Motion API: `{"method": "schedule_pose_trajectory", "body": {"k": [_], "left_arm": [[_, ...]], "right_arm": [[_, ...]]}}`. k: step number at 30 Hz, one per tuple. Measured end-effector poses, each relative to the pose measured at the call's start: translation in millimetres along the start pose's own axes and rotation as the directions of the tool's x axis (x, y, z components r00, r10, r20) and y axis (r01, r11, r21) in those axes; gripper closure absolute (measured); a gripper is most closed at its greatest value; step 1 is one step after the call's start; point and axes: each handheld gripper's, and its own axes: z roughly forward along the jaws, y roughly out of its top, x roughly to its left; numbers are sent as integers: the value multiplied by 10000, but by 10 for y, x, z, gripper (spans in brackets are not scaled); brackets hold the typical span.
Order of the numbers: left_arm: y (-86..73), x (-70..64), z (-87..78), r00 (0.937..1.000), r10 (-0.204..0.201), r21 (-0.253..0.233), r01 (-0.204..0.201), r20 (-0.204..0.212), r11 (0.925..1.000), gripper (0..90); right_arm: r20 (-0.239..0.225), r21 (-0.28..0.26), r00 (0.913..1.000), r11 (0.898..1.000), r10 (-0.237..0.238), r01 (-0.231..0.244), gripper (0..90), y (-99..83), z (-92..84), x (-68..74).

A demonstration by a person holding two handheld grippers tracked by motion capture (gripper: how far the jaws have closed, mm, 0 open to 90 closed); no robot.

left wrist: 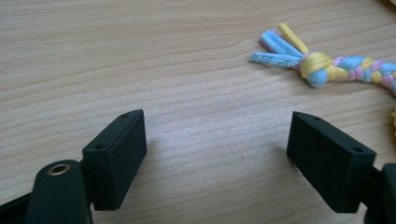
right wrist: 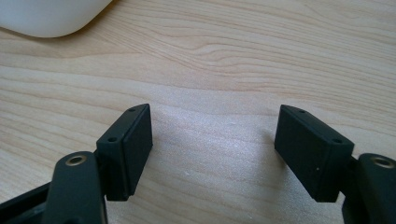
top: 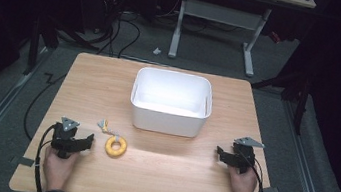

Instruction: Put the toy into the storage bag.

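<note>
Left gripper point(top: 85, 143): jaws stood wide apart with nothing between them, low over the table point(top: 161, 185), held in the left hand point(top: 57, 166).
Right gripper point(top: 220, 155): jaws also spread, holding nothing, gripped by the right hand point(top: 242, 183) near the table's right edge.
Ring toy point(top: 115, 146): a yellow ring lay flat just beside the left gripper, a braided pastel rope point(left wrist: 345, 65) trailing from it.
Bin point(top: 167, 121): a white tub sat at the table's middle, beyond both grippers.
</note>
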Motion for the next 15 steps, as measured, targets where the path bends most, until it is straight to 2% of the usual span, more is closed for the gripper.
{"method": "schedule_pose_trajectory", "body": {"k": [15], "left_arm": [[6,0,6,10000,5,-3,-5,-4,10000,203]], "right_arm": [[4,19,10000,10000,12,-12,280,3,1,0]]}}
